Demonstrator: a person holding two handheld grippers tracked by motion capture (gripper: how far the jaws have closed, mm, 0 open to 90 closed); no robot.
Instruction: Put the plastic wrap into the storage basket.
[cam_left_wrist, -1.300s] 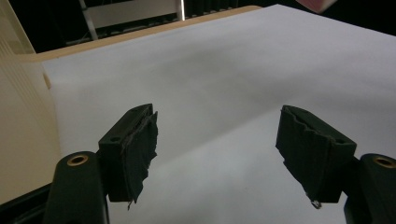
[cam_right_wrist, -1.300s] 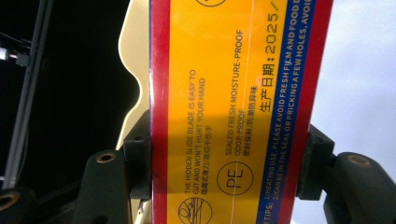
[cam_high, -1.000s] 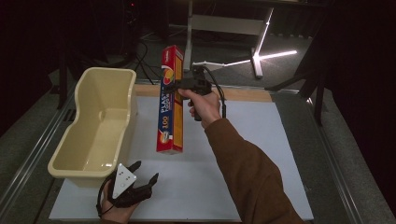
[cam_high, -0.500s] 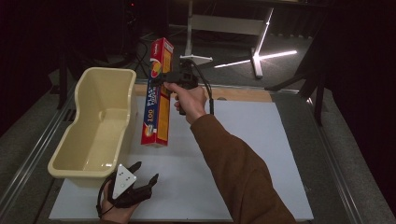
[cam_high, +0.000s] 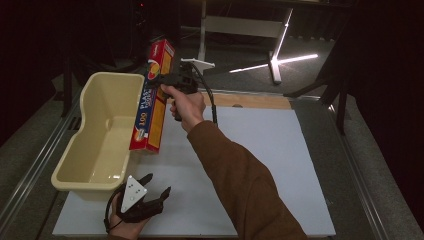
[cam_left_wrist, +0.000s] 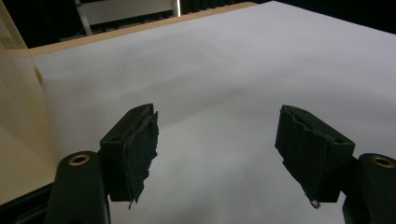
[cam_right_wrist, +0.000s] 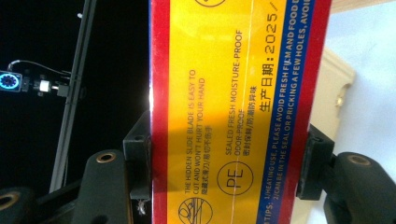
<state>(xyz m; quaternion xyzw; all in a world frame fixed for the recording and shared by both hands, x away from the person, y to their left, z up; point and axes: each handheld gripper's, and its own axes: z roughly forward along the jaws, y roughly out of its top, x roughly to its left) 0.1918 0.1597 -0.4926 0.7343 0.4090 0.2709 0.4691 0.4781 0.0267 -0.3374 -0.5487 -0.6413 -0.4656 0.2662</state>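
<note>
A long red, yellow and blue plastic wrap box (cam_high: 154, 100) hangs in the air, clamped across its width by my right gripper (cam_high: 162, 82). Up close in the right gripper view the box (cam_right_wrist: 238, 112) sits between both pads, which press on its two long sides. It hovers over the right rim of the cream plastic tub (cam_high: 82, 165), tilted with its top end leaning away. My left gripper (cam_high: 155, 187) rests near the table's front edge beside the tub, jaws wide apart with nothing between them; in the left gripper view its jaws (cam_left_wrist: 215, 154) frame bare white table.
The white table top (cam_high: 280, 165) stretches to the right of my arm. A wooden strip (cam_high: 255, 100) runs along its far edge. Metal stand legs (cam_high: 275, 55) and dark floor lie beyond. The tub's wall (cam_left_wrist: 18, 116) stands close to the left gripper.
My right hand has carried the box leftward from over the white table to above the tub's right rim. The left gripper has stayed put.
</note>
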